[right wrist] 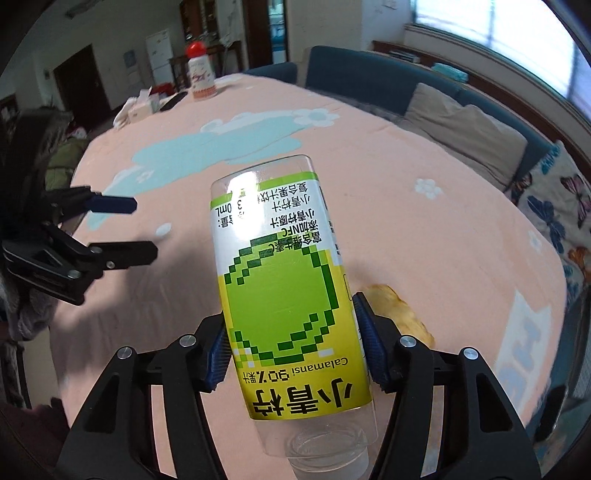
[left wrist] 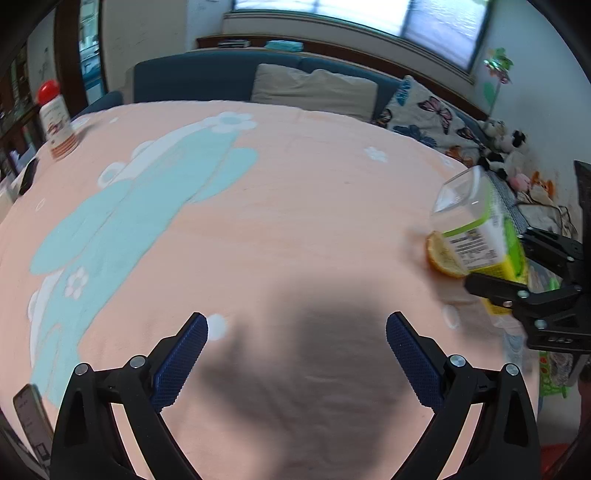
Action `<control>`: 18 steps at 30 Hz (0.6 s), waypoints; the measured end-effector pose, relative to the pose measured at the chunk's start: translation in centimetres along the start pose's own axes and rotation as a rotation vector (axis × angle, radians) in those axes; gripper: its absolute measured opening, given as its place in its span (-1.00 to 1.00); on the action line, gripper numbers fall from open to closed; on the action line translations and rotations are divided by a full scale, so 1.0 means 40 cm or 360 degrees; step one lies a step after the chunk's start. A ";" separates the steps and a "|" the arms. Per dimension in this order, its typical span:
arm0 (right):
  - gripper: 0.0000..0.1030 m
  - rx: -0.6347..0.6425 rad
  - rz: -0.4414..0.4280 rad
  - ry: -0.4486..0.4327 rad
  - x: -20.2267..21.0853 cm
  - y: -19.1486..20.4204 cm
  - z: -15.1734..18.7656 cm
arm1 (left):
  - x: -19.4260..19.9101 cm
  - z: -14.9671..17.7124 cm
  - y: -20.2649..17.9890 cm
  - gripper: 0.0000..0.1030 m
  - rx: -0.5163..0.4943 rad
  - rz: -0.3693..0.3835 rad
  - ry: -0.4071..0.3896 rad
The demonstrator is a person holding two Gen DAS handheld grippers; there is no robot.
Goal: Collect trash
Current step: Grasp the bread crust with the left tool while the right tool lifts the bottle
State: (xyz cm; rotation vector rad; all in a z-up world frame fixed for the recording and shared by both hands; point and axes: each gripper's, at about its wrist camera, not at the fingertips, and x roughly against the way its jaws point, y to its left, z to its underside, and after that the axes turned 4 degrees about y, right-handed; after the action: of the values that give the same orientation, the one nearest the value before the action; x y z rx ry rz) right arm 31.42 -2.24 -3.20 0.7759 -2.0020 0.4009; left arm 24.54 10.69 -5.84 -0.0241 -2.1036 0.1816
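The right gripper [right wrist: 291, 354] is clamped on an empty calamansi juice bottle [right wrist: 284, 280], held tilted above the bench [right wrist: 424, 240] near its right edge. The slick label could slip through the pads. The left gripper [left wrist: 297, 328] stands apart, empty. A citrus peel [right wrist: 402, 314] lies beneath.

A home living room, blue sofa [left wrist: 221, 79] with butterfly-print cushion [left wrist: 428, 114], soft toys [left wrist: 506, 155] against the wall, window [left wrist: 436, 29] above, fridge [right wrist: 158, 61] in the next room, cartoon-patterned pink tabletop [left wrist: 314, 206]
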 end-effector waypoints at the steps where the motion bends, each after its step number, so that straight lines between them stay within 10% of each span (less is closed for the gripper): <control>1: 0.16 -0.0033 0.0023 -0.0017 0.022 -0.008 0.014 | -0.001 -0.001 -0.008 0.83 -0.0013 0.0007 -0.0007; 18: 0.16 -0.0416 0.0296 -0.0159 0.287 -0.115 0.239 | -0.132 -0.082 -0.267 0.41 -0.0253 0.0246 0.0026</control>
State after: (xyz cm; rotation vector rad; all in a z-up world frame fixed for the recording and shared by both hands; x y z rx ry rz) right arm 23.96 -15.17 1.46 0.4563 -2.1745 0.2030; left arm 30.65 0.06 -7.21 -0.2826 -2.0956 0.1059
